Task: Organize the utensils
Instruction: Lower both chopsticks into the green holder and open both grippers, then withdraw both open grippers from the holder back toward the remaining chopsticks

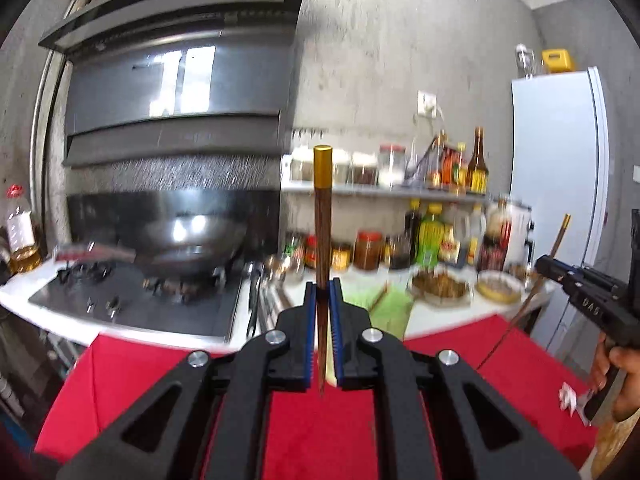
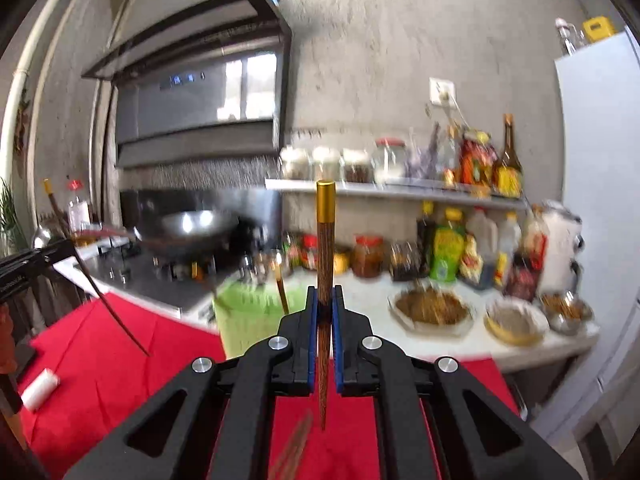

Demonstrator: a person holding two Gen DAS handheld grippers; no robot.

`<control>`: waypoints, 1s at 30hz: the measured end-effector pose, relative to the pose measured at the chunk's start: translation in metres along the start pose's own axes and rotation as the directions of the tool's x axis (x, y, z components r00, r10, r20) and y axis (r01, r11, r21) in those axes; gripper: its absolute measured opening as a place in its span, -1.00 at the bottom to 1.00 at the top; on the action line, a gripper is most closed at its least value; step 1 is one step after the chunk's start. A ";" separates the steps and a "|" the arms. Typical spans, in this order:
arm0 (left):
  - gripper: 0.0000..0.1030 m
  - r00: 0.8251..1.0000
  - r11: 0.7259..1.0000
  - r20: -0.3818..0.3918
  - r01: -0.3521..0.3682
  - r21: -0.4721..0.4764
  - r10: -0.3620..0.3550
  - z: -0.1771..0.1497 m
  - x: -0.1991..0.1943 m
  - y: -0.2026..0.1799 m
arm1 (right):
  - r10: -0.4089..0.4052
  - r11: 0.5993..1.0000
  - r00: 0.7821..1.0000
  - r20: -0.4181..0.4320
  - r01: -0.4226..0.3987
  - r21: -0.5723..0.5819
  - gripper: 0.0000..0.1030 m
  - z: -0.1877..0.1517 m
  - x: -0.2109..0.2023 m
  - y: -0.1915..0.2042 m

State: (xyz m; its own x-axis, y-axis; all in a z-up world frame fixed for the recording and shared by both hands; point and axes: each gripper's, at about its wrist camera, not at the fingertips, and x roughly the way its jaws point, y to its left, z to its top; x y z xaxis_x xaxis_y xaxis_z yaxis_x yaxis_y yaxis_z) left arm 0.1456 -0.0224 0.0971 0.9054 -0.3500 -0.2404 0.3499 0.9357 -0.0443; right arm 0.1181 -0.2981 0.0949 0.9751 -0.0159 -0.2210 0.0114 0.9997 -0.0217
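My left gripper is shut on a brown wooden chopstick with a gold cap, held upright above the red cloth. My right gripper is shut on a matching chopstick, also upright. Each gripper shows in the other's view: the right gripper with its chopstick at the right edge, the left gripper with its chopstick at the left edge. A green holder stands ahead with another chopstick in it. More chopsticks lie blurred on the cloth.
A white counter holds dishes of food, jars and sauce bottles. A wok sits on the hob at left under a range hood. A white fridge stands at right. A white roll lies on the cloth.
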 end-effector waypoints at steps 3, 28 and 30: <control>-0.87 0.999 1.000 0.044 0.011 -0.005 -0.011 0.021 0.025 -0.006 | -0.002 1.000 0.998 0.056 0.003 -0.014 -0.87 0.021 0.026 0.000; -0.77 0.983 0.997 -0.167 0.069 -0.044 -0.075 0.000 0.185 -0.005 | 0.124 0.991 0.989 -0.085 -0.120 0.057 -0.59 0.007 0.150 -0.009; -0.58 0.986 0.996 -0.150 0.068 -0.051 -0.075 0.008 0.173 -0.003 | 0.111 0.992 0.992 -0.063 -0.107 0.065 -0.48 0.014 0.133 -0.014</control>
State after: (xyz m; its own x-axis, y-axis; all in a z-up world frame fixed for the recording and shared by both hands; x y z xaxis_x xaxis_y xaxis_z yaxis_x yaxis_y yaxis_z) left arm 0.3035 -0.0860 0.0629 0.8303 -0.4083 -0.3793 0.3977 0.9109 -0.1099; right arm 0.2512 -0.3142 0.0799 0.9544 0.0944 -0.2833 -0.0790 0.9947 0.0653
